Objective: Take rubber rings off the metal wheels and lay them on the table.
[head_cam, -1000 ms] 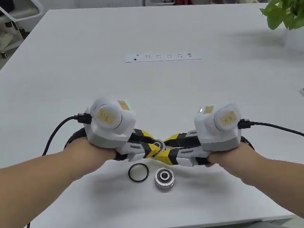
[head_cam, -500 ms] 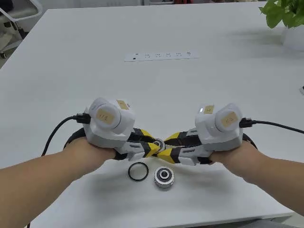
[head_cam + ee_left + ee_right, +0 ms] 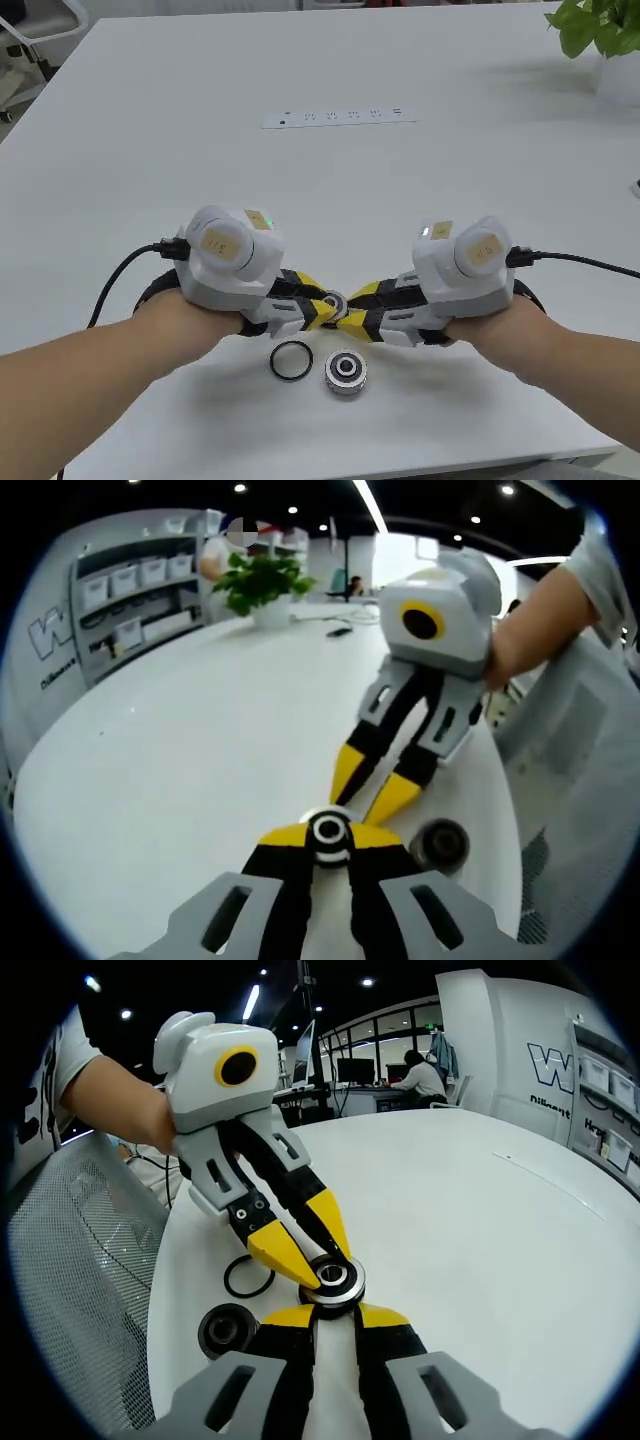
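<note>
In the head view, the left tool and right tool meet tip to tip at a wheel held just above the white desk. A loose black ring lies flat on the desk near the wheel, on the person's side, with a second wheel just beside the ring. A power strip lies well beyond the wheel. In the left gripper view, the left tool's yellow tips are clamped on the wheel. The right tool reaches it from the far side, jaws a narrow gap apart. In the right gripper view, the right tool's tips flank the wheel's near edge, and whether they pinch it cannot be told. The left tool touches the wheel's far side.
</note>
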